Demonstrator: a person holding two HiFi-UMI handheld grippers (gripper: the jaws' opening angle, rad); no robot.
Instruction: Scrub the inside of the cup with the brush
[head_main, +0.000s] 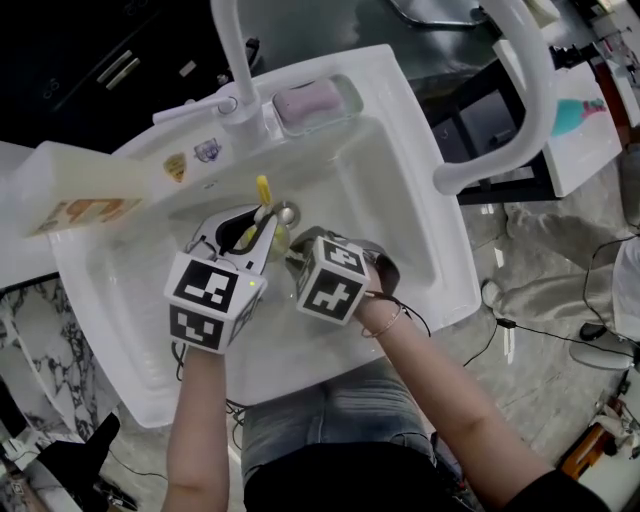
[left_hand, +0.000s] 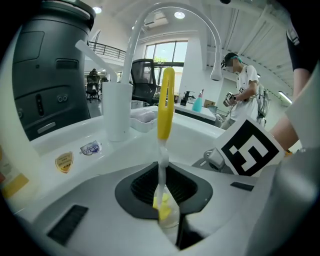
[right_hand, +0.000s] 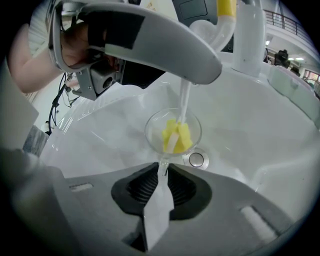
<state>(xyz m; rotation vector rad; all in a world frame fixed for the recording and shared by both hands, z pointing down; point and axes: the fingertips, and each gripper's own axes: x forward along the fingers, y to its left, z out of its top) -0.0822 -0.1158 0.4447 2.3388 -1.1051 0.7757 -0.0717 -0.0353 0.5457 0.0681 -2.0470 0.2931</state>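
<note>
Left gripper (left_hand: 164, 192) tight on the brush (left_hand: 166, 105), right gripper (right_hand: 161, 180) tight on the cup (right_hand: 154, 134) stem, sponge head (right_hand: 177, 136) inside.

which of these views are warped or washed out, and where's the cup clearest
Head view: even light, no warp, the white sink nearly washed out. Left gripper view: strong fisheye, dark corners, bright window behind the brush. Right gripper view: same fisheye, but the glass cup shows clearest here, fairly sharp.
</note>
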